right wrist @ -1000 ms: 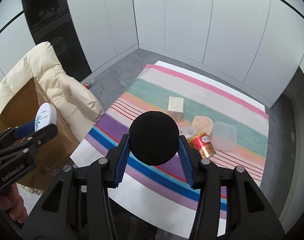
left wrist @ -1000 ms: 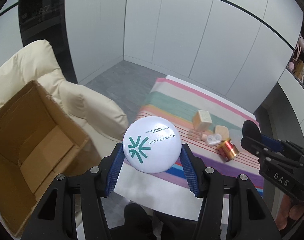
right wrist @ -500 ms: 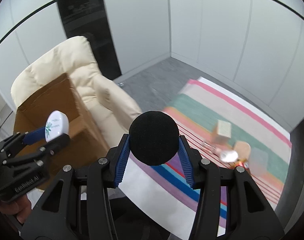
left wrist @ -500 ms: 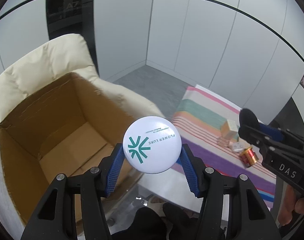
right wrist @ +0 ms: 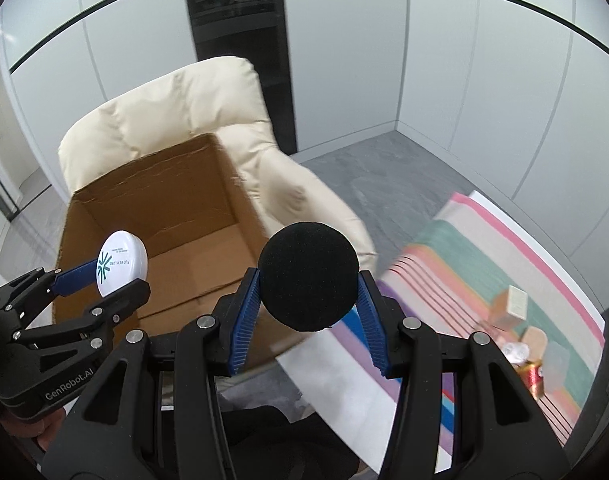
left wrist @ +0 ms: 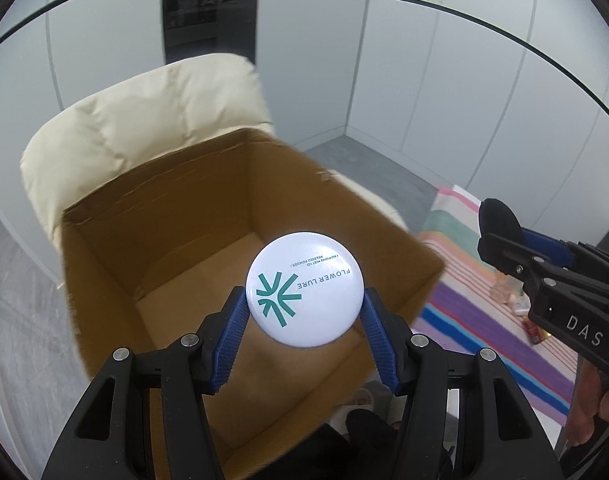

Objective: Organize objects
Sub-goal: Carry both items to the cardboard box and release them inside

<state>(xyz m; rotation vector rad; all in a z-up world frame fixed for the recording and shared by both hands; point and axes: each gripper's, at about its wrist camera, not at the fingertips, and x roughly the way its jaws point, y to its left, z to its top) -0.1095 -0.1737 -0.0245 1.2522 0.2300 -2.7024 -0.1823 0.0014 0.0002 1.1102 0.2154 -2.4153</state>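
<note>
While each claw grips a disc, the cardboard box (left wrist: 104, 248) gapes below.

Glossy white plastic on the round compact (left wrist: 304, 289), teal print crisp across its smooth lid. The black puff (right wrist: 309, 276) looks matt and spongy, finely pitted. Plain brown cardboard box (left wrist: 176, 216), dull, its edges rough. Cream armchair (right wrist: 176, 108) in soft, padded, faintly sheened upholstery. Striped cloth (right wrist: 484, 248), matt weave. Blue ribbed pads (left wrist: 378, 344) line the jaws, on matt black plastic.
</note>
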